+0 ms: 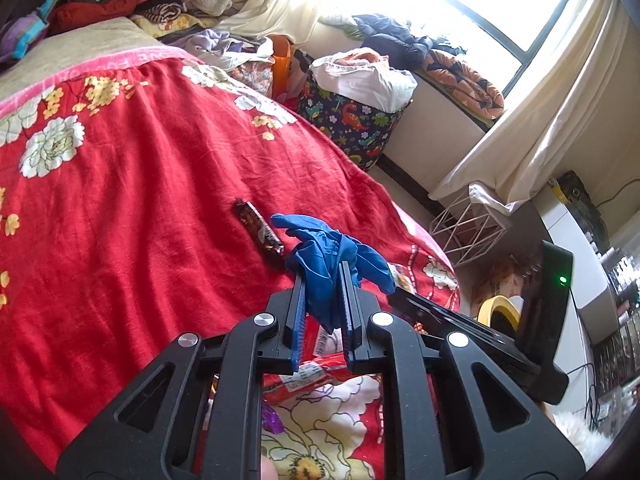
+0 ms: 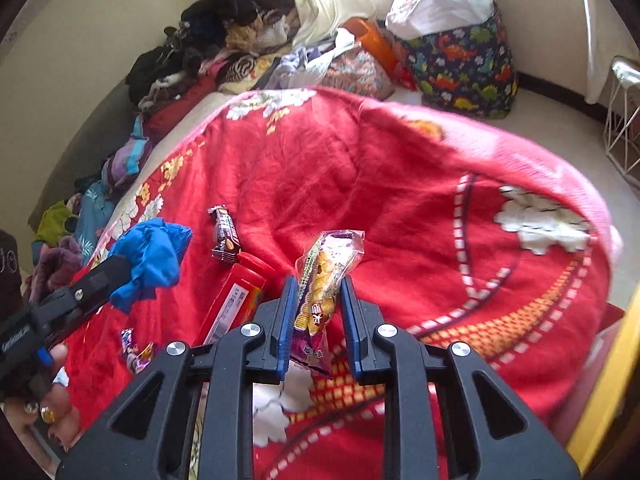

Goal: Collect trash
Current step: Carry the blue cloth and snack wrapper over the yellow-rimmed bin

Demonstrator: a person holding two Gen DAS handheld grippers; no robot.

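Note:
My left gripper (image 1: pixel 322 276) is shut on a crumpled blue glove (image 1: pixel 332 256) and holds it above the red floral blanket (image 1: pixel 140 200). The glove also shows at the left of the right wrist view (image 2: pixel 152 256). My right gripper (image 2: pixel 318 284) is shut on a clear snack packet (image 2: pixel 324 276) with yellow pieces inside, lifted off the blanket. A dark brown candy bar wrapper (image 1: pixel 259 233) lies on the blanket beside the glove; it shows too in the right wrist view (image 2: pixel 225 234). A red flat package (image 2: pixel 236 300) and a small purple wrapper (image 2: pixel 136 352) lie near it.
A dinosaur-print basket (image 1: pixel 352 120) with a white bag stands on the floor past the bed. A white wire basket (image 1: pixel 468 224) stands by the curtain. Piled clothes (image 2: pixel 208 52) line the wall side of the bed. A yellow-rimmed container (image 1: pixel 500 312) sits at lower right.

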